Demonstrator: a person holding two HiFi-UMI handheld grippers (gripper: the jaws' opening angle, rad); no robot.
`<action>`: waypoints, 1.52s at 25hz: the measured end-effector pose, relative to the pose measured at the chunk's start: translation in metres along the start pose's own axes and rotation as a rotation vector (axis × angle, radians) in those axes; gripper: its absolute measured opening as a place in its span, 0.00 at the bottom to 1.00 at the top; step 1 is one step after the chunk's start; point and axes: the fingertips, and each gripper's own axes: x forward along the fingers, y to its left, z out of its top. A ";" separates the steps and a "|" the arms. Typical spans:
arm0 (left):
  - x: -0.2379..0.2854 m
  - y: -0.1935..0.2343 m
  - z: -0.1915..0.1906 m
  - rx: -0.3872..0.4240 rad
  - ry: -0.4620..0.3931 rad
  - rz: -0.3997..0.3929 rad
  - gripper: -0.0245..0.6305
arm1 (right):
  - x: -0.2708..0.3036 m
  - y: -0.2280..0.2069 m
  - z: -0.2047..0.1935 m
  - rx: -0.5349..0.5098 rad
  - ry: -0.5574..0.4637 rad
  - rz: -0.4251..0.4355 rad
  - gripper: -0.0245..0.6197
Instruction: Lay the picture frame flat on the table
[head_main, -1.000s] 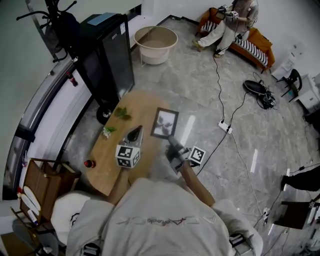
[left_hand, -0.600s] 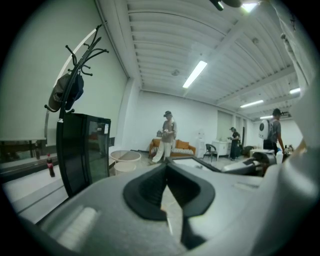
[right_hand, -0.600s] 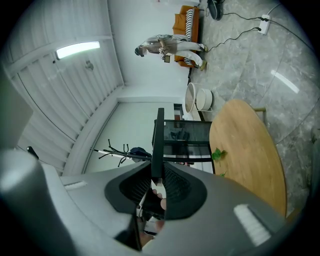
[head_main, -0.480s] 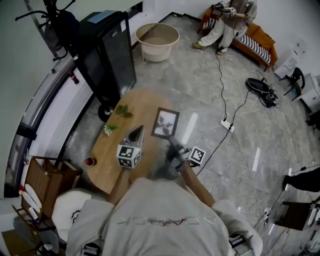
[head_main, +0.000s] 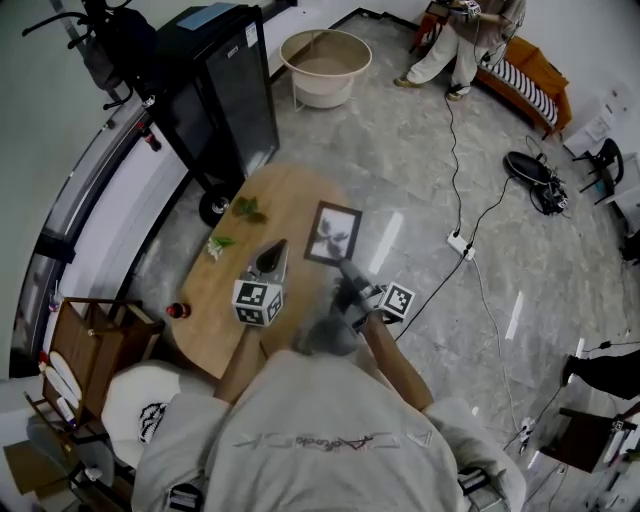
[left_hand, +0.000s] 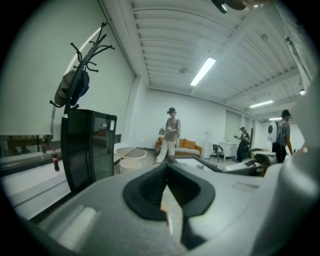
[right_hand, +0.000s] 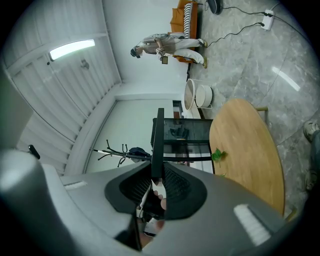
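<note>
The picture frame (head_main: 333, 235) is dark with a pale plant print. It is held tilted over the right side of the oval wooden table (head_main: 290, 200). My right gripper (head_main: 346, 272) is shut on its lower edge. In the right gripper view the frame (right_hand: 159, 140) shows edge-on as a thin dark bar clamped between the pads of the right gripper (right_hand: 156, 172), with the table (right_hand: 240, 145) off to the right. My left gripper (head_main: 271, 258) hovers over the table just left of the frame. Its jaws (left_hand: 168, 175) are shut with nothing between them.
Two green sprigs (head_main: 248, 209) (head_main: 220, 243) lie on the table's left part, and a small red thing (head_main: 177, 311) sits by its near-left edge. A black cabinet (head_main: 225, 90) and a beige tub (head_main: 325, 65) stand behind. A power strip with cables (head_main: 460, 243) lies on the floor at right.
The head view has drifted a little. The right gripper still holds the frame in much the same place, and the left gripper has stayed beside it.
</note>
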 end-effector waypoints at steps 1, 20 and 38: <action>0.003 0.001 -0.001 -0.002 0.002 0.005 0.04 | 0.002 -0.001 0.004 0.004 0.003 -0.001 0.15; 0.063 0.019 -0.042 -0.047 0.107 0.034 0.04 | 0.027 -0.063 0.062 0.039 0.041 -0.080 0.15; 0.124 0.046 -0.118 -0.116 0.238 0.053 0.04 | 0.053 -0.158 0.092 0.120 0.076 -0.168 0.15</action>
